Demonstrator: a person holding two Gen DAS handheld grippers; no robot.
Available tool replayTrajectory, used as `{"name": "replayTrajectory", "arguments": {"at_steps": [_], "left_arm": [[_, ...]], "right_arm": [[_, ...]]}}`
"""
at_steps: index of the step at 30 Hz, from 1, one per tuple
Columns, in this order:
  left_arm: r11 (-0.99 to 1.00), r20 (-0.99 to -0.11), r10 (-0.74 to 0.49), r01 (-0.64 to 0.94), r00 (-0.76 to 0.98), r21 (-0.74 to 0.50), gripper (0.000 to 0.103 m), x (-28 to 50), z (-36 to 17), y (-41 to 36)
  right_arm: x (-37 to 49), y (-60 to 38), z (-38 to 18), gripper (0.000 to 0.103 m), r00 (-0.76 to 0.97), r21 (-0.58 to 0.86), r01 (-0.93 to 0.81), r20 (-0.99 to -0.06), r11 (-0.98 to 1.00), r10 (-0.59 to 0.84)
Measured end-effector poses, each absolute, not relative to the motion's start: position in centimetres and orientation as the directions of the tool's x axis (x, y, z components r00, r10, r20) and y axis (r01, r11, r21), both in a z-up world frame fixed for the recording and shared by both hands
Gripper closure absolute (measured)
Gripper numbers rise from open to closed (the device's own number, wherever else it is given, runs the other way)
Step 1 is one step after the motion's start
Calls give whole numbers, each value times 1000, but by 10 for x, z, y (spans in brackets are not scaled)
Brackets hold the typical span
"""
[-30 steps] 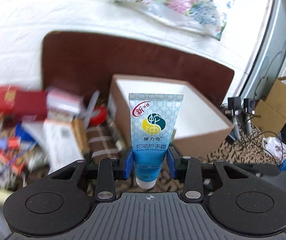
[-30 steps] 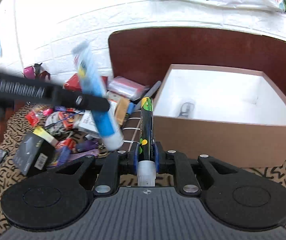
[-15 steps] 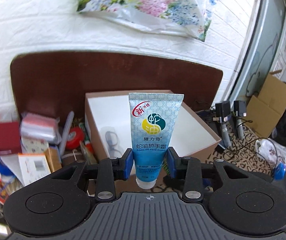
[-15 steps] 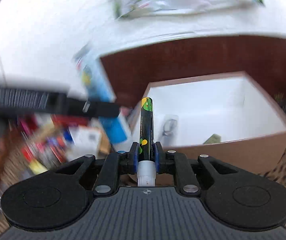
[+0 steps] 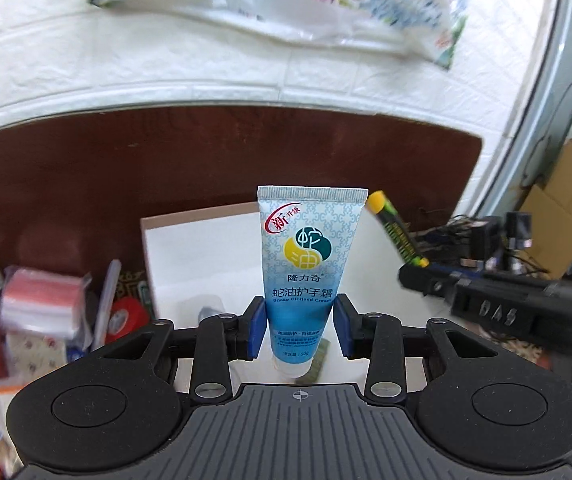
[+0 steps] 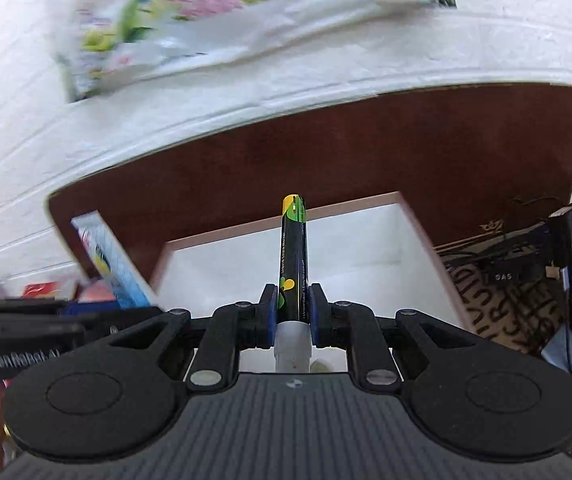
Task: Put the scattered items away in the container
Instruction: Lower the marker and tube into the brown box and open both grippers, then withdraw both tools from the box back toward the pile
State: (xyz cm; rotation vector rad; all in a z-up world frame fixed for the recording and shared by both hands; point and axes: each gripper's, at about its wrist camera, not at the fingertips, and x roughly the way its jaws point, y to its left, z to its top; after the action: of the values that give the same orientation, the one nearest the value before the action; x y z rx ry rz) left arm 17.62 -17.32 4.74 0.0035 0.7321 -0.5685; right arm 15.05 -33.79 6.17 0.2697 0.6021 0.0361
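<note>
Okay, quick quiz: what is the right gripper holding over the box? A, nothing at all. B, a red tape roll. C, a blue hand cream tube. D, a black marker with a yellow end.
D: the right gripper is shut on the marker, black with a yellow end, over the box; the tube is in the left gripper.
</note>
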Motion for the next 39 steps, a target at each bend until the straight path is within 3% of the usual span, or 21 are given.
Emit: {"name": "replayTrajectory", "arguments": {"at_steps": [11, 13, 15, 16, 17, 19, 20, 21, 24, 30, 39], "left_arm": [[860, -713, -456, 470, 533, -198, 67, 235, -12, -213], [865, -723, -442, 466, 531, -187, 67, 241, -20, -216], [869, -731, -436, 458, 525, -189, 67, 247, -27, -218], [871, -734, -433, 453, 524, -190, 66, 249, -29, -218], [873, -736, -427, 451, 525, -185, 59, 251, -32, -219], [876, -728, -420, 452, 542, -169, 35, 250, -35, -219], [876, -722, -420, 452, 549, -166, 11, 249, -34, -218], [875, -718, -425, 452, 552, -170, 2, 247, -33, -217], [863, -709, -452, 466, 541, -195, 0, 240, -28, -212], [876, -703, -447, 431, 554, -217, 0, 228, -14, -192], [875, -672, -457, 431, 583, -221, 0, 188, 13, -165]], "right_arm": [[231, -367, 1, 86, 696, 208, 102, -714, 973, 79], [239, -370, -9, 95, 682, 205, 105, -727, 973, 80], [246, -373, -17, 95, 671, 208, 112, -737, 972, 80], [248, -374, -21, 95, 663, 201, 119, -745, 972, 73], [251, -374, -24, 94, 652, 183, 126, -756, 975, 58], [251, -375, -29, 85, 646, 168, 121, -762, 978, 51], [249, -376, -30, 75, 649, 170, 122, -759, 978, 51], [247, -378, -30, 53, 656, 178, 125, -753, 976, 53], [240, -381, -30, 30, 664, 279, 99, -734, 955, 146], [226, -368, -23, 12, 634, 241, 123, -765, 963, 111], [186, -346, 16, 7, 648, 190, 96, -757, 977, 84]]}}
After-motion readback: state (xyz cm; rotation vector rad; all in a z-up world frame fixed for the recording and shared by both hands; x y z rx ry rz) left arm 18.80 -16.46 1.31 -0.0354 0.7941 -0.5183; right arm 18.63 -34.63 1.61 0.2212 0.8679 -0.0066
